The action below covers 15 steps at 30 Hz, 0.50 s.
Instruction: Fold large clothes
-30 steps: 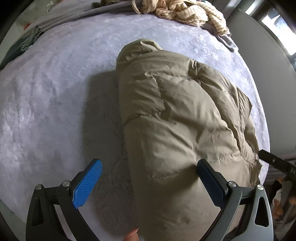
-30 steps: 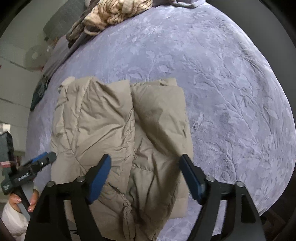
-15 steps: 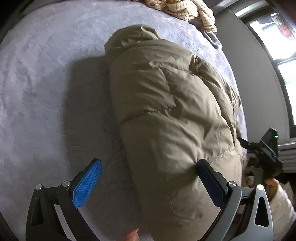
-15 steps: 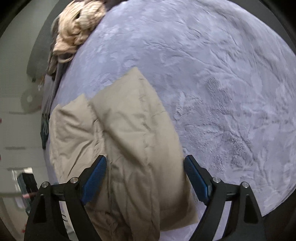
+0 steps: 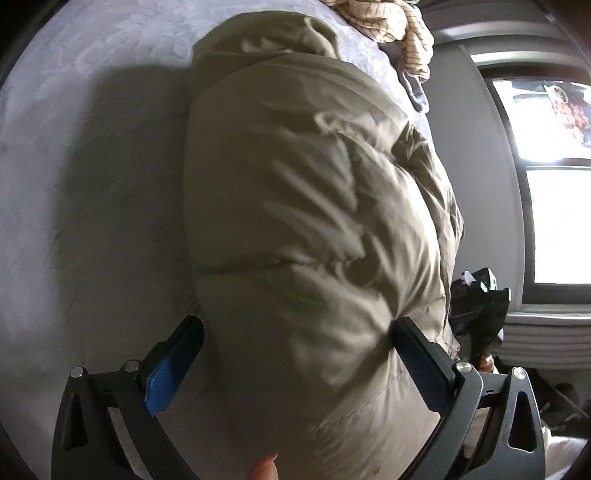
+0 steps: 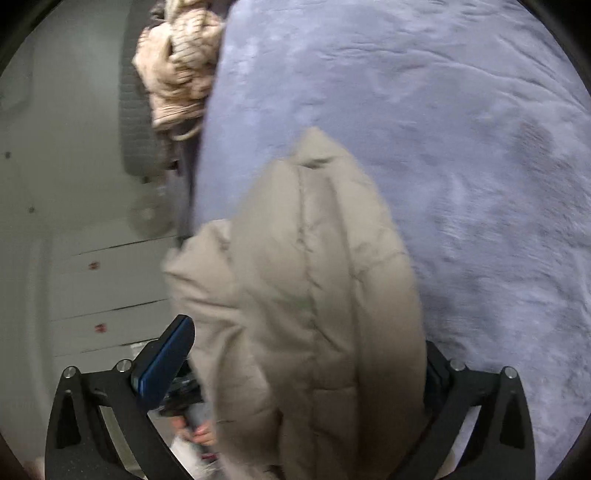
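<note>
Lavender plush bed cover [image 5: 92, 155] carrying a folded tan puffer jacket [image 5: 314, 206].
Jacket lies bunched on the bed, between the jaws of both tools. Left gripper [image 5: 295, 343]: jaws wide, right pad denting the padding, left pad clear. Right gripper [image 6: 306, 354]: jaws opening, jacket bulk between them, right pad hidden. Striped cream garment [image 5: 391, 26] heaped at the far edge.

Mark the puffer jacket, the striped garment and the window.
puffer jacket [image 5: 314, 206]: left wrist view, middle of quilted panel.
striped garment [image 5: 391, 26]: left wrist view, bunched folds at top.
window [image 5: 554, 221]: left wrist view, lower pane.
</note>
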Available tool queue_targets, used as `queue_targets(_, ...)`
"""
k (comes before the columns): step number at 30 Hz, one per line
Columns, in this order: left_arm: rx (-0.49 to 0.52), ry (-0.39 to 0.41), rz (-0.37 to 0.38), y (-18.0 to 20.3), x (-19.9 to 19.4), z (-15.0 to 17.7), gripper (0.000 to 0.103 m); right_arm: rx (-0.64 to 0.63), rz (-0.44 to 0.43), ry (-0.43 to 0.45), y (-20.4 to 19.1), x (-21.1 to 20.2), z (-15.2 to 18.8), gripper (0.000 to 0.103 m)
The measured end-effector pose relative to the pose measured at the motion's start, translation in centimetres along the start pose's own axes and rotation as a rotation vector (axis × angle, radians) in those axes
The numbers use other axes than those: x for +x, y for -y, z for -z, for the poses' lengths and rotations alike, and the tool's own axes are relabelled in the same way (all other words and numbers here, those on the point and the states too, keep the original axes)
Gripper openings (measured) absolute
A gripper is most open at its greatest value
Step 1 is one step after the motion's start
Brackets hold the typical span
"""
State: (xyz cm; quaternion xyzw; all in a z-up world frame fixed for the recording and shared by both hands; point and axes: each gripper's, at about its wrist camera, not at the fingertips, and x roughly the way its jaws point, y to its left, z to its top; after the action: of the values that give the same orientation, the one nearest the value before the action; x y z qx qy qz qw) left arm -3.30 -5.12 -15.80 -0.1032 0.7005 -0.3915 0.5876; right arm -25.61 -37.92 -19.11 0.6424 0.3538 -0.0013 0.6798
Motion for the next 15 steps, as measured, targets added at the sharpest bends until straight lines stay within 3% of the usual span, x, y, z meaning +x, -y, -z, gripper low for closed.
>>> queue_targets(5,0.035,-0.016,-0.020,0.6,1.0,-0.8,0.103,-0.179,0.135,-0.152,-3.4,2.1,-0.7,0.103)
queue_targets(9,0.005,-0.036,0.043,-0.4,2.3,-1.7,0.103,-0.317,0.230,-0.273,-5.3,5.3,-1.1,0.103)
queue_targets(12,-0.052,-0.058,0.100,-0.9,3.4,-1.6,0.103,-0.337,0.275,-0.319,-5.0,7.2,-1.8,0.103)
queue_targets(15,-0.049,-0.049,0.056,0.2,4.0,-1.3,0.103,-0.296,0.270,-0.326,-4.2,8.2,-2.3,0.103)
